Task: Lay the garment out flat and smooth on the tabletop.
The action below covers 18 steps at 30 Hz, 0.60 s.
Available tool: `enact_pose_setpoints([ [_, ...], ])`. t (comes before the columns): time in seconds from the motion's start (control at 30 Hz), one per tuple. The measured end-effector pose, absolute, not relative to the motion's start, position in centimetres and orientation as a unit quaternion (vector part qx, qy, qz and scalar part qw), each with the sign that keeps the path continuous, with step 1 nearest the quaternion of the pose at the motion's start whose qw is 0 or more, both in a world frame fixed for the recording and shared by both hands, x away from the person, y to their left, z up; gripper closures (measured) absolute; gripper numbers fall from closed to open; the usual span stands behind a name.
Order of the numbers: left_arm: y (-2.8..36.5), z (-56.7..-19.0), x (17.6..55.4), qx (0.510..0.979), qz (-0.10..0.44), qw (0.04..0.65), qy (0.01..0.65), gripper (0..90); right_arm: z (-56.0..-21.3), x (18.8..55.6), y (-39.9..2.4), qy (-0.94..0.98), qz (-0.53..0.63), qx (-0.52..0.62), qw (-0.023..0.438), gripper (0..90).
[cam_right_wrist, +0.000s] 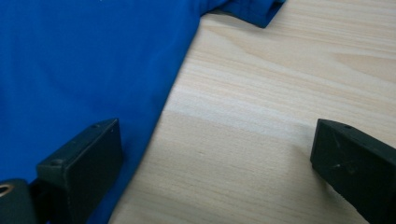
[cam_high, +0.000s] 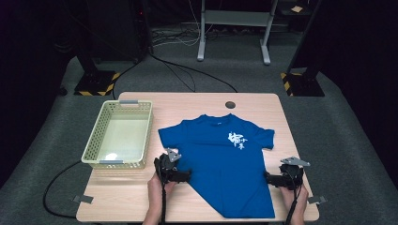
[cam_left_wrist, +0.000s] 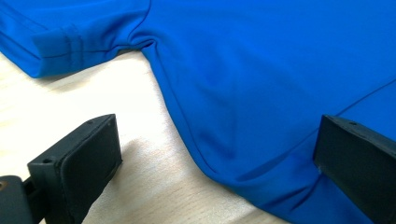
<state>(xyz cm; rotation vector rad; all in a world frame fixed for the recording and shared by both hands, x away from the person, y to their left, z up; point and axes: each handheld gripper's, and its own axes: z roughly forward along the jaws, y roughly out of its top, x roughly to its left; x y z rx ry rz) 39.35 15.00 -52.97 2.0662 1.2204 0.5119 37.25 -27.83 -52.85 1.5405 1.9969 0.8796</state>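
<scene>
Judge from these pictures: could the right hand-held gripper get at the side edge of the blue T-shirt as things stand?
Probably yes. The right hand-held gripper is open, and the blue T-shirt has its side edge lying flat on the table between the jaws, with nothing on it or in the way.

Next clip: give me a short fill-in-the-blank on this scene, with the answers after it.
1. The T-shirt spread on the table is ____ in colour.
2. The basket sits on the ____ side of the table in the high view.
3. The left tongs have their jaws ____, astride the shirt's side edge.
4. The print on the shirt is ____.

Missing words: blue; left; open; white
</scene>
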Motion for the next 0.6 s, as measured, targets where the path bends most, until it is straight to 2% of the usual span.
enact_pose_setpoints([
  [0.43,14.8,-52.6,39.0,0.79,0.195,0.346,0.468,0.0,-52.8,37.2,-28.1,0.717,0.327,0.57,0.233,4.1],
  [0.6,11.9,-50.8,38.0,0.793,0.187,0.376,0.44,0.1,-52.8,37.2,-28.1,0.717,0.328,0.57,0.233,4.2],
])
